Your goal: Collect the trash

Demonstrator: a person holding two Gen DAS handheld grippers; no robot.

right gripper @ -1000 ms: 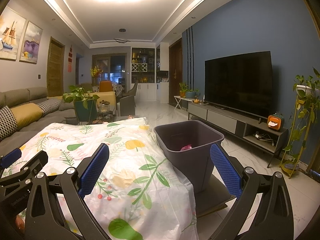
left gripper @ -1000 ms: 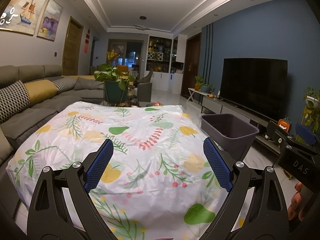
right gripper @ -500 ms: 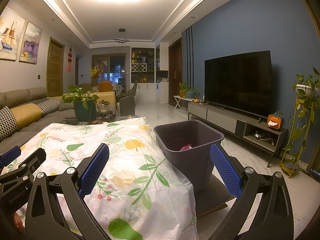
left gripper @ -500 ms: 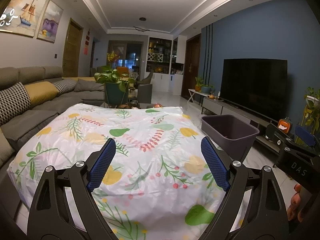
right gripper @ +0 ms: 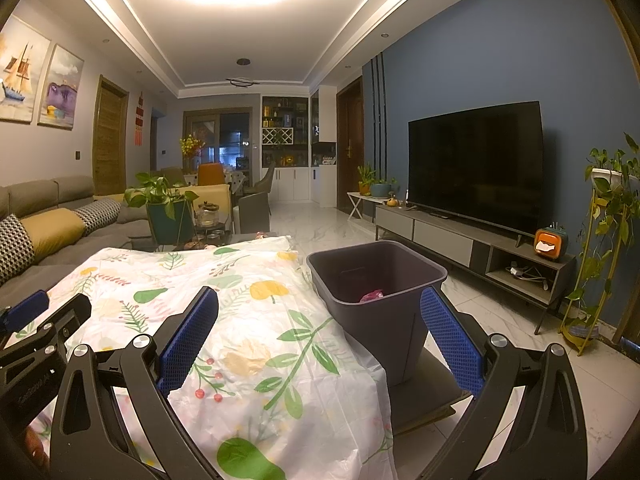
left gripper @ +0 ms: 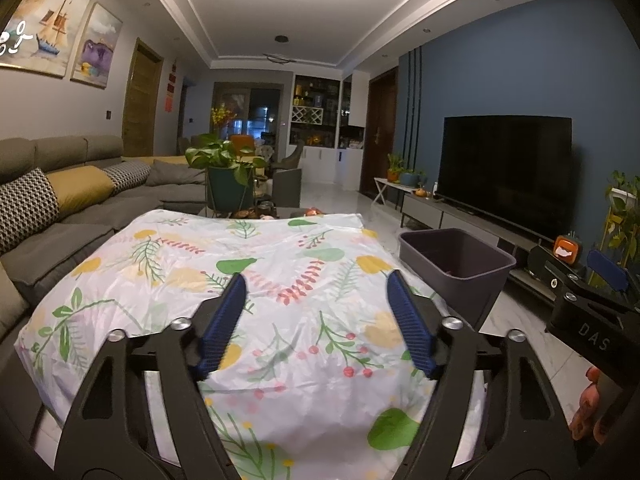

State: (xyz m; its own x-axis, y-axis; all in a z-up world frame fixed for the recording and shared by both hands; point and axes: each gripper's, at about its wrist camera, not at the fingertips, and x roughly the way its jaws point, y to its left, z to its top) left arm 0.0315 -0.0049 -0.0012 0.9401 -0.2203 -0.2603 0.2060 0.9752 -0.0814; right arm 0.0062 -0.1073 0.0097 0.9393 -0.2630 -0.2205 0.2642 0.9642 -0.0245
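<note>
A dark grey bin (right gripper: 384, 344) stands on the floor at the right edge of a table under a floral cloth (right gripper: 248, 320). A pink scrap of trash (right gripper: 372, 295) lies inside it. My right gripper (right gripper: 319, 296) hovers open and holds nothing, with one finger over the cloth and the other in front of the bin. My left gripper (left gripper: 315, 284) is open and holds nothing above the middle of the floral cloth (left gripper: 180, 280), with the bin (left gripper: 456, 276) to its right. I see no loose trash on the cloth. Each view shows the other gripper at its edge.
A grey sofa (left gripper: 80, 216) with cushions runs along the left. A TV (right gripper: 476, 164) on a low stand (right gripper: 460, 240) lines the blue wall at right. A potted plant (left gripper: 228, 176) stands past the table's far end, and a tall plant stand (right gripper: 600, 256) at far right. Marble floor lies between bin and TV stand.
The left gripper's jaws have narrowed a little but stay open. The right gripper and the bin have not moved.
</note>
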